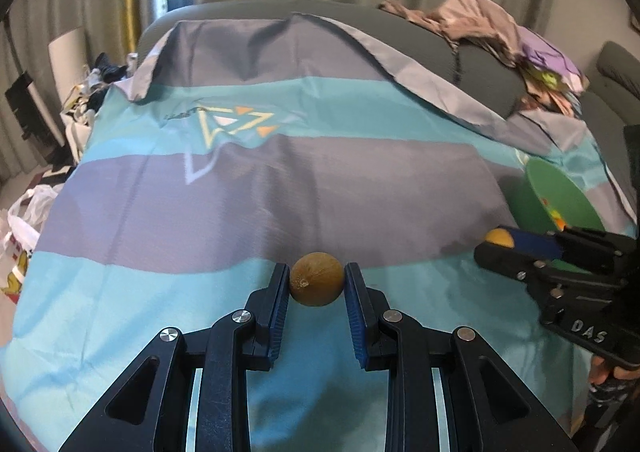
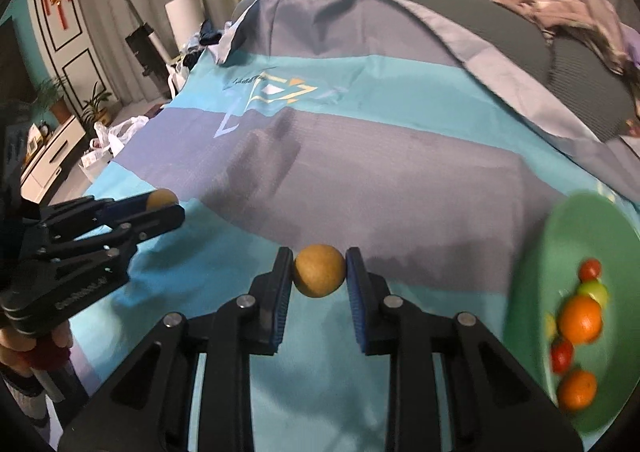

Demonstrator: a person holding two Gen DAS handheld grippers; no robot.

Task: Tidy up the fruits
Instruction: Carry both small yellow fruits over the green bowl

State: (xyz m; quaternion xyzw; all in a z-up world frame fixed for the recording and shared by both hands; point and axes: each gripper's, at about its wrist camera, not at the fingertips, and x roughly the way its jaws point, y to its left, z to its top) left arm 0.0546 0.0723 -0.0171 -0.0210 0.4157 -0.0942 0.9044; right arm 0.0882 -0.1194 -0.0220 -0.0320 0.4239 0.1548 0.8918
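Note:
My left gripper (image 1: 317, 284) is shut on a small round brown fruit (image 1: 317, 279), held above the striped cloth. My right gripper (image 2: 319, 272) is shut on a similar yellow-brown fruit (image 2: 320, 270). In the left wrist view the right gripper (image 1: 498, 246) shows at the right with its fruit (image 1: 499, 237), near the green plate (image 1: 560, 188). In the right wrist view the left gripper (image 2: 168, 208) shows at the left with its fruit (image 2: 162, 199). The green plate (image 2: 576, 236) at the right holds oranges (image 2: 580, 319), small red fruits (image 2: 590, 269) and a yellow-green one (image 2: 596, 290).
A blue and grey striped cloth (image 1: 240, 212) covers the sofa seat. Crumpled clothes (image 1: 480, 24) lie on the grey sofa back. Plastic bags (image 1: 24, 220) and clutter sit on the floor to the left, with a cabinet and plants (image 2: 52, 132) beyond.

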